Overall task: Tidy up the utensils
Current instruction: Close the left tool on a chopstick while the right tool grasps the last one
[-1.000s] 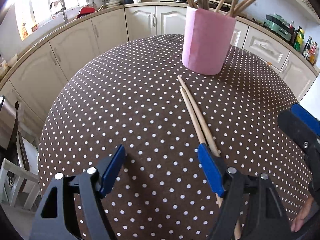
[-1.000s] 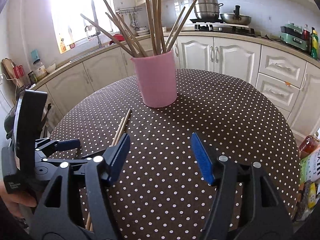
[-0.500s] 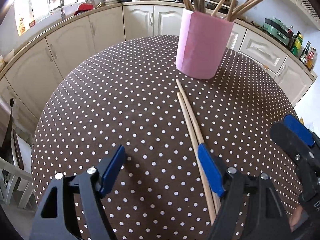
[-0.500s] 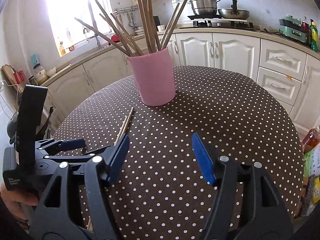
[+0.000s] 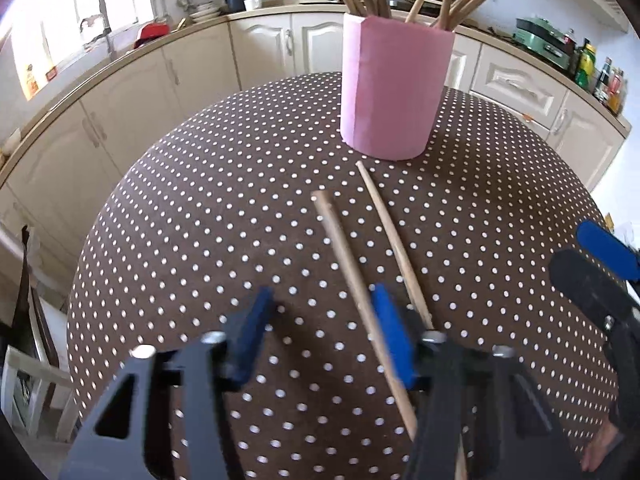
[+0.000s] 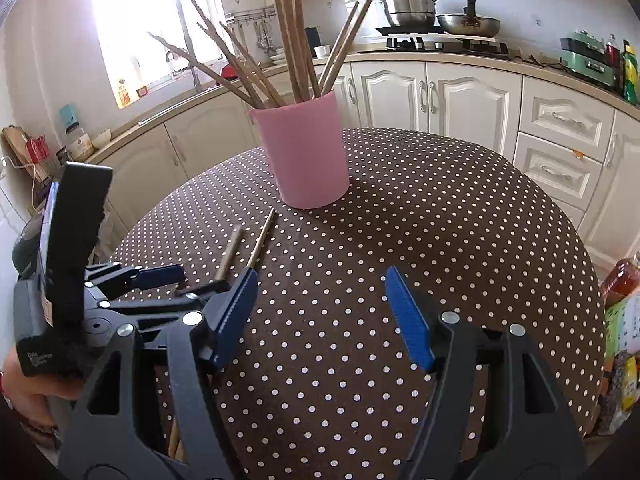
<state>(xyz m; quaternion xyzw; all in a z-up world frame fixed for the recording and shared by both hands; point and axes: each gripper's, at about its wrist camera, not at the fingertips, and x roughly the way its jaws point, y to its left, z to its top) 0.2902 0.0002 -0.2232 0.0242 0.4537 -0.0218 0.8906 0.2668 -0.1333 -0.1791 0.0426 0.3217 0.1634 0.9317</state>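
A pink cup holding several wooden chopsticks stands at the far side of the dotted table. Two loose chopsticks lie in front of it. My left gripper is low over the table, its jaws closing. One chopstick runs between them, close against the right finger, with the left finger well apart from it. The other chopstick lies just outside that finger. My right gripper hovers open over bare cloth with nothing between its fingers.
Cream kitchen cabinets and a counter ring the round table, with a stove and pots behind. Bottles and packets stand past the table's right edge. A white chair is at the left.
The left jaws have narrowed a lot. One chopstick now sits between them, swung away from its twin. The right gripper has stayed where it was.
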